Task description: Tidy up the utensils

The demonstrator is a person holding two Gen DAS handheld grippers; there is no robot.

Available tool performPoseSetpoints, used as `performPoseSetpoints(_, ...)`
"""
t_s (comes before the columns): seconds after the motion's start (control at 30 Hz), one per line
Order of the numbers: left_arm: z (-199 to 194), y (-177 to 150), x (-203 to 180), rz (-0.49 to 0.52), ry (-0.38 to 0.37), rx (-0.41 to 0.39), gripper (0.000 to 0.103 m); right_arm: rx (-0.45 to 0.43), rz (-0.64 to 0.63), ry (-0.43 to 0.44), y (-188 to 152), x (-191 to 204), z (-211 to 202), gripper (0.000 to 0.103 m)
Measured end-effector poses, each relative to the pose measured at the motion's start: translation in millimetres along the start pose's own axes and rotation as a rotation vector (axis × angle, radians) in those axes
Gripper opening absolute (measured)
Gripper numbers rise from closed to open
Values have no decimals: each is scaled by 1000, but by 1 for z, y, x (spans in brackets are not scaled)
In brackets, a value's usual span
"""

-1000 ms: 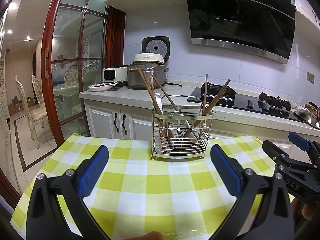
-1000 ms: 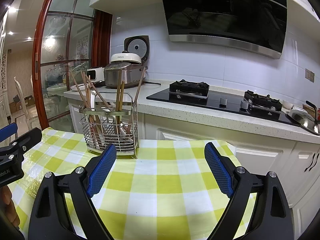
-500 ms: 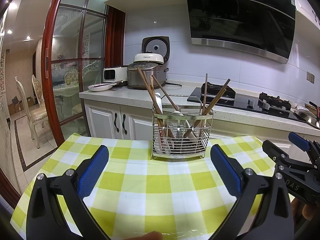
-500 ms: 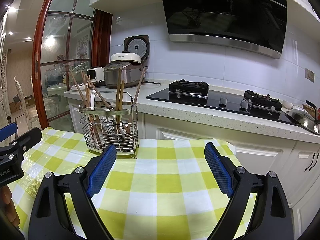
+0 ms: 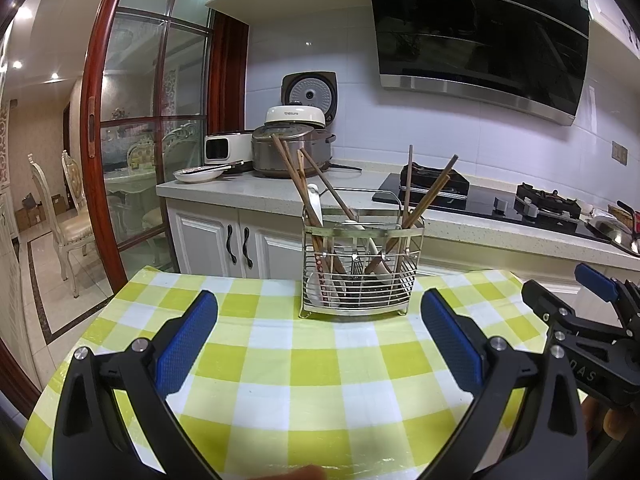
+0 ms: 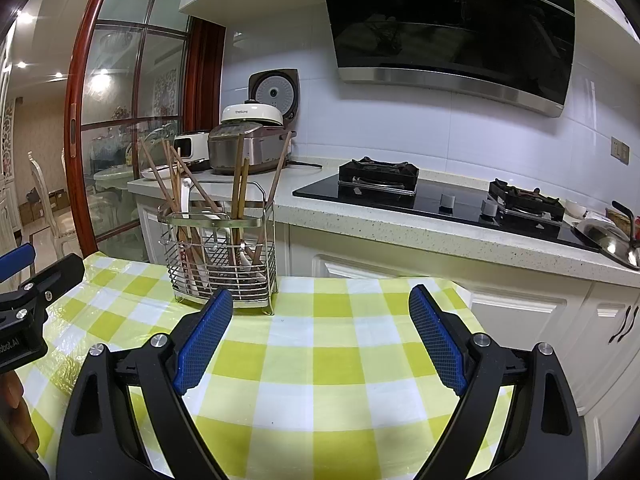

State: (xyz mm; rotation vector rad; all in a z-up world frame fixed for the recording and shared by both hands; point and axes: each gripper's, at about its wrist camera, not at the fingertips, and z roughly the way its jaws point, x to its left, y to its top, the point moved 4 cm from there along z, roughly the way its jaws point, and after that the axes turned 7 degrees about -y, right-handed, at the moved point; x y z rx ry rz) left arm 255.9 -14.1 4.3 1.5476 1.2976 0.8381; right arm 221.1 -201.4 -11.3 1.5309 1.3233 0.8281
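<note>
A wire utensil rack [image 5: 360, 268] [image 6: 224, 256] stands at the far edge of a table with a yellow-green checked cloth [image 5: 304, 364] [image 6: 320, 360]. Several brown chopsticks [image 5: 298, 184] [image 6: 240, 184] and a white spoon [image 5: 315, 208] [image 6: 185, 196] stick up out of it. My left gripper [image 5: 318, 312] is open, short of the rack, with nothing between its blue pads. My right gripper [image 6: 320, 304] is open too, to the right of the rack, and shows at the right edge of the left wrist view. The left gripper appears at the left edge of the right wrist view.
Behind the table runs a white counter [image 5: 256, 196] [image 6: 400, 224] with a rice cooker [image 5: 294, 144] [image 6: 250, 140], a plate [image 5: 198, 175] and a black gas hob [image 6: 432, 200]. A range hood [image 6: 452, 32] hangs above. A glass door [image 5: 132, 152] leads left to dining chairs.
</note>
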Motion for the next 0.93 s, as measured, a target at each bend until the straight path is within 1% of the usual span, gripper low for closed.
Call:
performPoseSetpoints(0.13,0,-1,0,3,1,-2,98,1,-1,0,-1,0,0,84)
performPoseSetpoints(0.27,-1,-1,2,-1,34,-15,99,4,-2,0,-3,1,1,84)
performPoseSetpoints(0.67,1,-3,3,-2,11,2,98,11,-8,3,-4,0,3,84)
performPoseSetpoints(0.7,3,-3,3,-3,-3,10,98,13,-7,4,-5,-1,3,84)
performPoseSetpoints(0.8,4,-5,4,2,13,27,99,18,-12,3,-5,-2,4,84)
performPoseSetpoints(0.9,5,-9,4,9,-6,46,99,37,-11,8,-6,-4,7,84)
performPoseSetpoints(0.93,6,-11,6,5,-10,64,99,48,-12,12,-8,-4,9,84)
